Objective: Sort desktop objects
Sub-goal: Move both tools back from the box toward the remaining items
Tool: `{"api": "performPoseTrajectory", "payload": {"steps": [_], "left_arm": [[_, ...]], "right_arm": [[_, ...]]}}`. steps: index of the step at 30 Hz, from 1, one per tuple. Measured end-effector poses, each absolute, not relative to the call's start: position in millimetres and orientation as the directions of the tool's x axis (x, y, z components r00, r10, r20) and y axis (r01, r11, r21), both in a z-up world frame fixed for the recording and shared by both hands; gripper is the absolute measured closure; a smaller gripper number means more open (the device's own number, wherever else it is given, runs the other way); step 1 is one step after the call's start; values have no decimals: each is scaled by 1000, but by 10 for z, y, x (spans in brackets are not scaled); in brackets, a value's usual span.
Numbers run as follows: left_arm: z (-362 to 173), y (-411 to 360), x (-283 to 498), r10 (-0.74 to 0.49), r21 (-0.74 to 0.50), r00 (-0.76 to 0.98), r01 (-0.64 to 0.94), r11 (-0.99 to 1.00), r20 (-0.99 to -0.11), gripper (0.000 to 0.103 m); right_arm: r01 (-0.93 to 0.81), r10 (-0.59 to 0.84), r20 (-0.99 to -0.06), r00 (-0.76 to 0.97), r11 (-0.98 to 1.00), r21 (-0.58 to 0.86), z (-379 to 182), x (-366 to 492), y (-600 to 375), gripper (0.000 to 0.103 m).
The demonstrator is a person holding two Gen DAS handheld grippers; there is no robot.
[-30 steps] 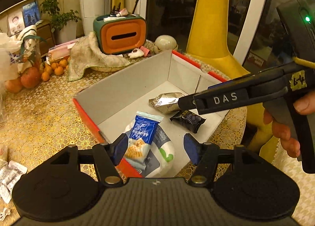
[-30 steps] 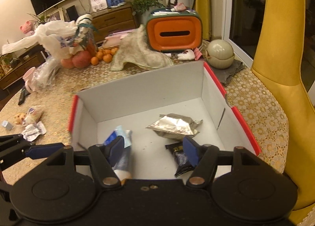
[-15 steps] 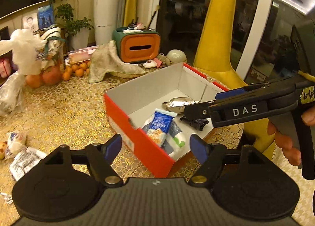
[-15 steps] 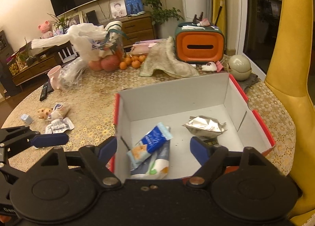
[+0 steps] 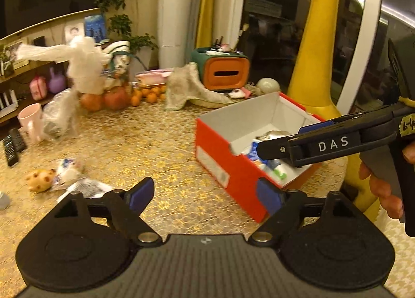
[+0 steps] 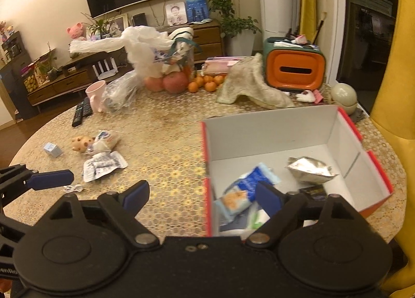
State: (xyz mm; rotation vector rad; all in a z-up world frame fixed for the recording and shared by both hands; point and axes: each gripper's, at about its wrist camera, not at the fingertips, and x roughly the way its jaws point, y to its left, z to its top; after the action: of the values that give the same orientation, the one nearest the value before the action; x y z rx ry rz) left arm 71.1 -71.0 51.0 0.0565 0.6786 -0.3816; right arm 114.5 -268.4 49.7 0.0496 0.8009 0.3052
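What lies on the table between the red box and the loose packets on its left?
Only bare patterned tablecloth between red box and packets, clearest in the right wrist view.

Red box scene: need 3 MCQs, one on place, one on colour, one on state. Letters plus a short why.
1. Where is the silver foil pouch?
A. inside the red box
B. beside the pink mug
C. on the remote

2. What colour is the front of the tissue holder?
A. blue
B. orange
C. white

3. What state is the left gripper in?
A. shut on a packet
B. shut on nothing
C. open and holding nothing

Answers:
1 A: the pouch lies on the box floor near the right wall.
2 B: the slotted face is orange in a green shell.
3 C: the blue pads stand wide apart over bare tablecloth.
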Motion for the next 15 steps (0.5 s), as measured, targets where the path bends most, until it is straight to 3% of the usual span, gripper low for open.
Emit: {"api": "performPoseTrajectory", "payload": {"steps": [3,5,15], "left_arm": [[479,-539,679,-306,-75,721,334,940,-621,12],[443,-423,656,-292,-75,728,315,946,-620,4],[175,218,580,-203,-80,752,197,977,-628,3]], "right_arm": [[-266,301,-699,649,950,162,498,1131,-2529,14],[-283,310,-697,646,946,159,490,1126,-2413,12],[-380,364,-695,620,914,140,377,1149,-1756,10]]}}
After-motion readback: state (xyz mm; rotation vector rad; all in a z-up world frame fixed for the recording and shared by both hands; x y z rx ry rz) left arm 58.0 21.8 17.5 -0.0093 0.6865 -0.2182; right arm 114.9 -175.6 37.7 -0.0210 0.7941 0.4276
